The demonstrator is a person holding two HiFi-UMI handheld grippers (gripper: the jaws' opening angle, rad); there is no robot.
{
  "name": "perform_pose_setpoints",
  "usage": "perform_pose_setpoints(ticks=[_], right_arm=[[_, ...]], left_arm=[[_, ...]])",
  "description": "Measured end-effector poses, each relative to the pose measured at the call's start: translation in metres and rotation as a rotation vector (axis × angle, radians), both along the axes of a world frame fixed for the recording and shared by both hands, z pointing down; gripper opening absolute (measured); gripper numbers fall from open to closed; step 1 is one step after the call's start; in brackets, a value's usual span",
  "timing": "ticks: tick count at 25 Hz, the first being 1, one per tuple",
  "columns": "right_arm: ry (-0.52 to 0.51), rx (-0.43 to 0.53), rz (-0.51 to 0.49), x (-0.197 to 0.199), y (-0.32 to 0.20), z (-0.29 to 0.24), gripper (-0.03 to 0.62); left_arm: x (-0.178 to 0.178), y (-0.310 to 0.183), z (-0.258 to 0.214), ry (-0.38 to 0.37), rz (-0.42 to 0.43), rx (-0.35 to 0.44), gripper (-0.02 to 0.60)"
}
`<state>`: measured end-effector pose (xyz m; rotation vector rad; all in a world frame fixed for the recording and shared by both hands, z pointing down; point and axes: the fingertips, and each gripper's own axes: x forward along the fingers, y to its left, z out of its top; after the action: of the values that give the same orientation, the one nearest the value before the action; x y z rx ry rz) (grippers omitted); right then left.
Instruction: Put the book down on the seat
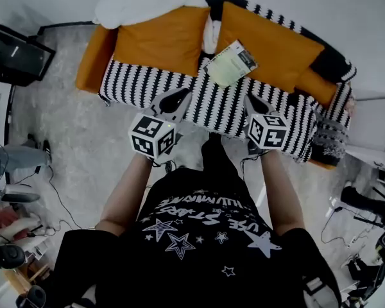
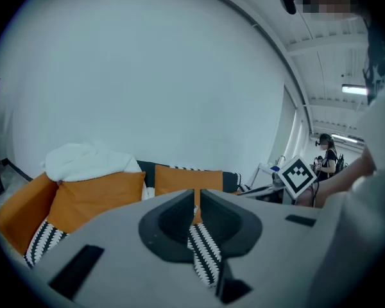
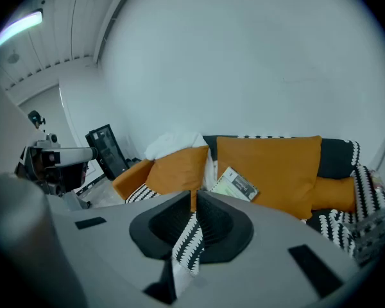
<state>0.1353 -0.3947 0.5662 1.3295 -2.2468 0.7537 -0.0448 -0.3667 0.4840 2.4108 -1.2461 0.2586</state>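
Head view, one book [image 1: 231, 63], one sofa [image 1: 141, 82]

Left orange cushion [image 1: 163, 40] and right orange cushion [image 1: 269, 43] leaned side by side, and a white blanket [image 1: 147, 2] was heaped over the top of the left one. Off to my left stood a black screen [image 1: 16, 53], beside the pale grey rug [image 1: 64, 127], where a black cable [image 1: 58, 194] trailed. Far right sat a grey knitted piece [image 1: 330, 141]. A ceiling light [image 2: 354, 90] glowed, and a person [image 2: 326, 162] stood far back.
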Motion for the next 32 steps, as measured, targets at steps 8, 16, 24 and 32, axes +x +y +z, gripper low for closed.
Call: perform_pose_setpoints(ticks=[8,16,24,32], right_arm=[[-0.017,0.064,0.044,-0.014,0.052,-0.026,0.04],[-0.039,0.112,0.049,-0.033,0.108,-0.049,0.04],[-0.041,0.142,0.046,-0.047,0.159,-0.059,0.04],[-0.03,0.129,0.078,-0.052,0.207,-0.057,0.039]], left_arm=[[-0.006,0.044,-0.015,0.009,0.056,0.047,0.032],[-0.014,0.096,-0.033,0.015,0.094,0.09,0.028],[-0.027,0.147,-0.04,0.017,0.116,0.115,0.02],[-0.035,0.187,-0.042,0.027,0.164,0.12,0.011]])
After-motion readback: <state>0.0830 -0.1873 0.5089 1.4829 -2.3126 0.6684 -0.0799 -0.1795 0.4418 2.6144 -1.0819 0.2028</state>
